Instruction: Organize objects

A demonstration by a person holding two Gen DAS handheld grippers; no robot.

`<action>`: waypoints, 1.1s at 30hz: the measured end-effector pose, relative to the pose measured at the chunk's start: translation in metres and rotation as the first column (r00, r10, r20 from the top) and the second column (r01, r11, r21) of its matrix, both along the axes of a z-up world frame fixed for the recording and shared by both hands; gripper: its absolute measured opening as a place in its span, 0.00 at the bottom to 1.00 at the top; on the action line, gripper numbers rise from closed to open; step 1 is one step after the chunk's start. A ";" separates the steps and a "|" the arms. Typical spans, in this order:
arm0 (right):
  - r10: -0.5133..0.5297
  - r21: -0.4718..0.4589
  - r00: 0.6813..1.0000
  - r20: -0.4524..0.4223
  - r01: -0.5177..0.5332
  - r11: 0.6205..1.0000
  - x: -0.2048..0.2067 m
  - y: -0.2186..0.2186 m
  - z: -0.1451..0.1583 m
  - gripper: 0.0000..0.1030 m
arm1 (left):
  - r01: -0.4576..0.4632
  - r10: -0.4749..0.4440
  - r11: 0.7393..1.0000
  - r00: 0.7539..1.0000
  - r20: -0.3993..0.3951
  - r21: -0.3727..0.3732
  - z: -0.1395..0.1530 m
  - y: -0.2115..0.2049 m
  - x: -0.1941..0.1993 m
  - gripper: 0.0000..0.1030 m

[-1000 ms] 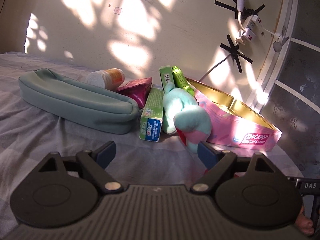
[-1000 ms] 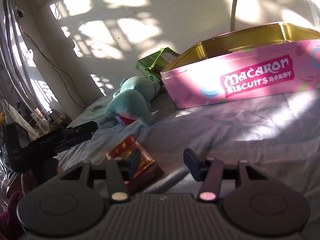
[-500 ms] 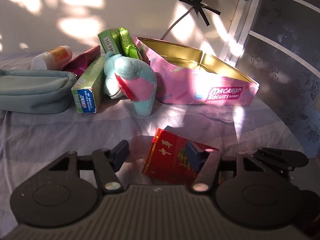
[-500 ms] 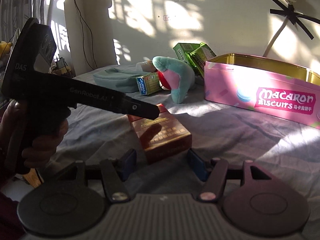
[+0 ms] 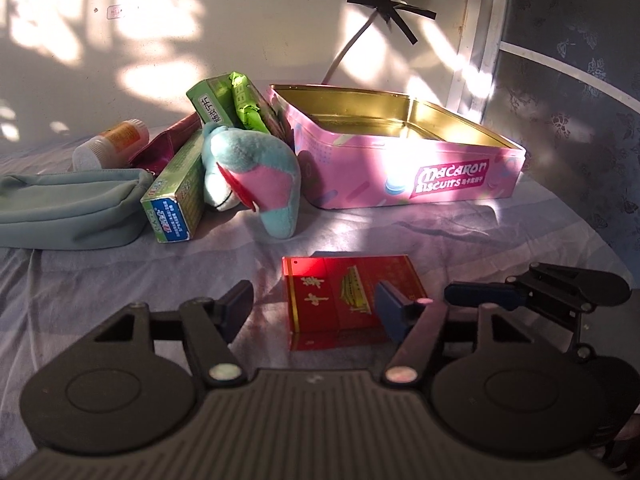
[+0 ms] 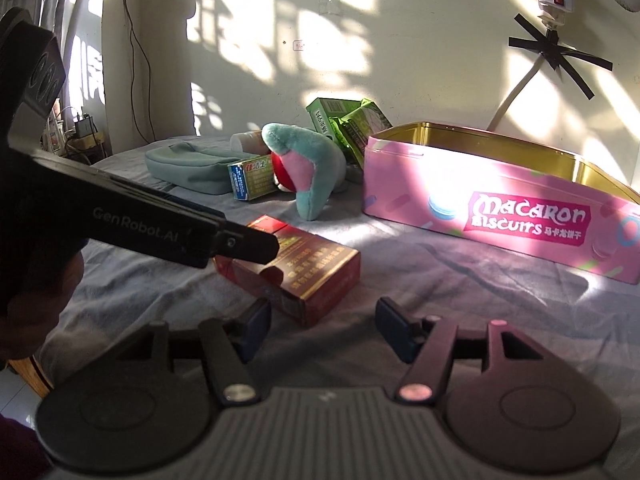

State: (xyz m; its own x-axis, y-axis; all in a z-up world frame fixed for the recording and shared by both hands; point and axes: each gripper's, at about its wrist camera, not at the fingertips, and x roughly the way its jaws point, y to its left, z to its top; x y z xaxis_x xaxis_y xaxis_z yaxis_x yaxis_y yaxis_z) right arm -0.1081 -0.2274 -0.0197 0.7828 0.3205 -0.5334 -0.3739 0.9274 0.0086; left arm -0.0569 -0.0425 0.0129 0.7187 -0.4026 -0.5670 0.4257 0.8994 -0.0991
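Note:
A red cigarette pack (image 5: 352, 300) lies flat on the cloth just ahead of my left gripper (image 5: 316, 308), which is open, its right finger over the pack's right edge. My right gripper (image 6: 320, 326) is open too, with the same pack (image 6: 296, 268) just beyond its fingers. An open pink macaron biscuit tin (image 5: 460, 172) with a gold inside stands behind, also in the right wrist view (image 6: 500, 208). A teal and pink plush toy (image 5: 256, 172) leans beside the tin.
A green toothpaste box (image 5: 176, 200), a teal pouch (image 5: 68, 208), a white bottle (image 5: 112, 144), a dark red packet (image 5: 164, 148) and green packets (image 5: 232, 104) crowd the back left. The wall and taped cable rise behind. The bed edge falls off at right.
Both grippers have swung toward the red pack, which now lies just in front of each. The left gripper turned right, away from the pouch.

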 end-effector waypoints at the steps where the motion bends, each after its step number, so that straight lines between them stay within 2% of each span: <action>1: 0.006 -0.009 1.000 -0.003 -0.006 1.000 0.000 0.002 -0.001 0.65 | -0.001 0.001 1.000 1.000 -0.002 0.001 0.000 0.000 0.000 0.68; 6: 0.019 -0.048 1.000 0.000 -0.019 0.999 0.003 0.012 -0.001 0.68 | -0.015 0.015 1.000 1.000 -0.010 -0.004 -0.004 0.002 0.001 0.68; 12: 0.012 -0.042 1.000 -0.017 -0.013 0.999 0.010 0.015 -0.002 0.70 | 0.000 0.000 1.000 1.000 -0.020 -0.026 -0.007 0.000 0.000 0.68; 14: 0.009 -0.033 1.000 -0.022 -0.010 0.999 0.012 0.016 -0.002 0.70 | 0.010 -0.011 0.999 1.000 -0.027 -0.048 -0.008 0.000 0.000 0.62; 15: 0.011 -0.028 1.000 -0.023 -0.012 1.000 0.012 0.017 -0.003 0.64 | 0.032 -0.034 0.997 0.999 -0.032 -0.071 -0.009 0.000 -0.002 0.56; 17: 0.019 -0.021 1.000 -0.017 -0.019 1.000 0.010 0.019 -0.002 0.57 | 0.034 -0.035 0.997 0.999 -0.023 -0.068 -0.008 -0.004 -0.005 0.54; 20: -0.008 -0.037 1.000 0.024 0.009 0.999 0.007 0.016 0.002 0.54 | 0.051 -0.050 0.998 0.998 0.037 -0.048 -0.001 -0.013 -0.013 0.50; 24: -0.048 0.007 0.993 0.107 0.048 0.999 0.003 -0.003 0.020 0.54 | 0.109 -0.100 0.992 0.987 0.127 -0.068 0.025 -0.027 -0.010 0.50; 29: -0.137 -0.043 0.953 0.272 0.154 0.987 0.017 -0.026 0.050 0.54 | 0.169 -0.149 0.982 0.967 0.206 -0.084 0.058 -0.068 0.020 0.50; 33: -0.208 -0.010 0.929 0.307 0.221 0.975 0.047 -0.058 0.063 0.55 | 0.193 -0.168 0.977 0.956 0.241 -0.086 0.071 -0.113 0.052 0.50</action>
